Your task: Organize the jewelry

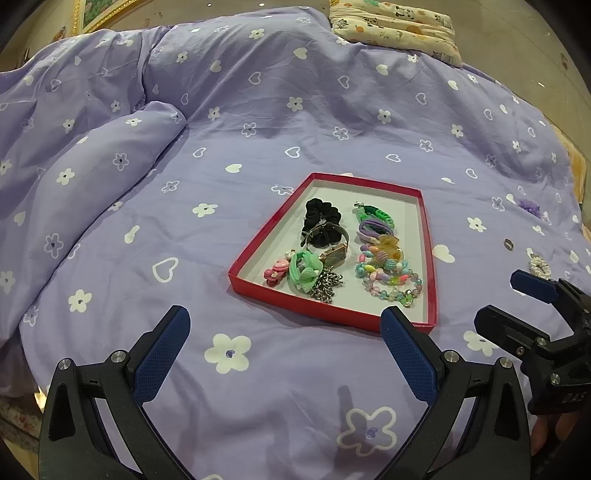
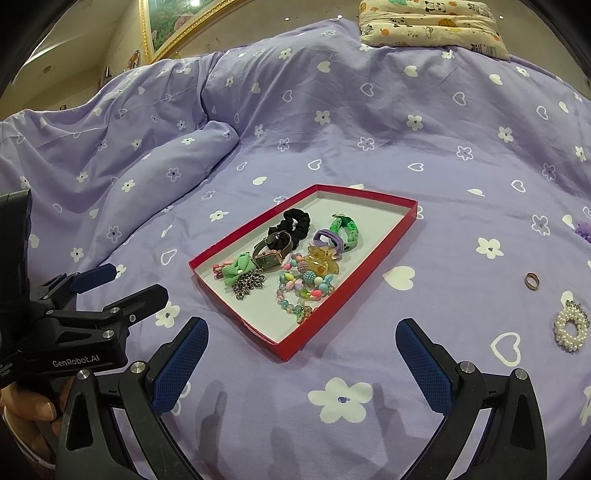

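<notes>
A red tray (image 1: 428, 236) (image 2: 347, 302) lies on the purple bedspread. It holds a black scrunchie (image 1: 320, 216) (image 2: 295, 221), a watch (image 1: 334, 254) (image 2: 269, 260), a silver chain (image 1: 325, 286), green and purple hair ties, a pink clip and bead bracelets (image 1: 391, 277) (image 2: 303, 291). Right of the tray on the bedspread lie a small ring (image 2: 532, 282) (image 1: 509, 244), a pearl ring (image 2: 571, 326) (image 1: 540, 266) and a purple flower piece (image 2: 584, 229) (image 1: 530, 206). My left gripper (image 1: 284, 325) is open and empty in front of the tray. My right gripper (image 2: 301, 336) is open and empty at the tray's near corner.
A bunched fold of the purple duvet (image 1: 92, 177) rises on the left. A patterned pillow (image 1: 399, 26) lies at the far end. A gold picture frame (image 2: 166, 26) hangs on the wall behind. Each gripper shows in the other's view (image 1: 532, 306) (image 2: 110, 291).
</notes>
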Action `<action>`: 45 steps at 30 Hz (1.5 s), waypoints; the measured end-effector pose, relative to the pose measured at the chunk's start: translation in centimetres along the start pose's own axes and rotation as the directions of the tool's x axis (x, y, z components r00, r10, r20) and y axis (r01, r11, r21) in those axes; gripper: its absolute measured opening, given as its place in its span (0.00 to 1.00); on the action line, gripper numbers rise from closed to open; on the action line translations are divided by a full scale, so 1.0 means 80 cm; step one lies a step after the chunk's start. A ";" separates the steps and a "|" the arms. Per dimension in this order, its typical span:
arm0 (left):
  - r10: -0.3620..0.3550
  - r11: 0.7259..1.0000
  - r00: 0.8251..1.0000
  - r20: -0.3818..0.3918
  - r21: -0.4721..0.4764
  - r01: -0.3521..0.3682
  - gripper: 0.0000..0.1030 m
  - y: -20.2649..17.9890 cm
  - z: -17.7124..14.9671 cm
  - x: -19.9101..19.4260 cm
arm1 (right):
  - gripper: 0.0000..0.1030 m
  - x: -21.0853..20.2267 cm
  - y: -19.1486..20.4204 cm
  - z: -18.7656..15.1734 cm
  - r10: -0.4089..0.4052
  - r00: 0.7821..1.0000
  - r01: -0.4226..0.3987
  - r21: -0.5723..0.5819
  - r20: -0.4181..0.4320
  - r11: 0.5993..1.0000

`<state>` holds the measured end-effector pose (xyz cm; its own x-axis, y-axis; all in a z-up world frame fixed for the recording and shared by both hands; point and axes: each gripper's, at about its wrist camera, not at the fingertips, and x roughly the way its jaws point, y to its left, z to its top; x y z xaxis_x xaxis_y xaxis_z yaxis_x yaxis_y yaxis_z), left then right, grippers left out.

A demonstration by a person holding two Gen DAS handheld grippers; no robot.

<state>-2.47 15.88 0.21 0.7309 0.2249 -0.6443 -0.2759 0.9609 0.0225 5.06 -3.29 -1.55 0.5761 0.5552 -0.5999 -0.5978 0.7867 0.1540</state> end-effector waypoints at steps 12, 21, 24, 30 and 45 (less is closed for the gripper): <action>-0.001 1.000 1.000 -0.002 -0.002 0.001 1.00 0.001 -0.001 0.001 | 0.99 0.000 0.002 -0.001 0.001 1.000 -0.001 0.003 -0.003 1.000; 0.000 1.000 1.000 -0.004 -0.001 0.000 1.00 0.001 -0.001 0.002 | 0.99 0.000 0.001 0.000 0.001 1.000 -0.001 0.002 -0.003 1.000; 0.000 1.000 1.000 -0.003 -0.001 0.000 1.00 0.001 -0.001 0.002 | 1.00 0.000 0.001 0.000 0.001 1.000 -0.001 0.002 -0.003 1.000; -0.001 1.000 1.000 -0.004 -0.002 0.001 1.00 0.002 -0.002 0.003 | 0.99 0.000 0.001 0.000 0.002 1.000 -0.002 0.002 -0.003 1.000; -0.002 1.000 1.000 -0.005 -0.001 0.002 1.00 0.003 -0.001 0.003 | 1.00 0.001 0.001 0.000 0.003 1.000 -0.003 0.005 -0.003 1.000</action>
<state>-2.37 16.12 -0.02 0.7283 0.2225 -0.6481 -0.2751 0.9612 0.0209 5.07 -3.21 -1.59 0.5725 0.5571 -0.6016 -0.5971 0.7861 0.1597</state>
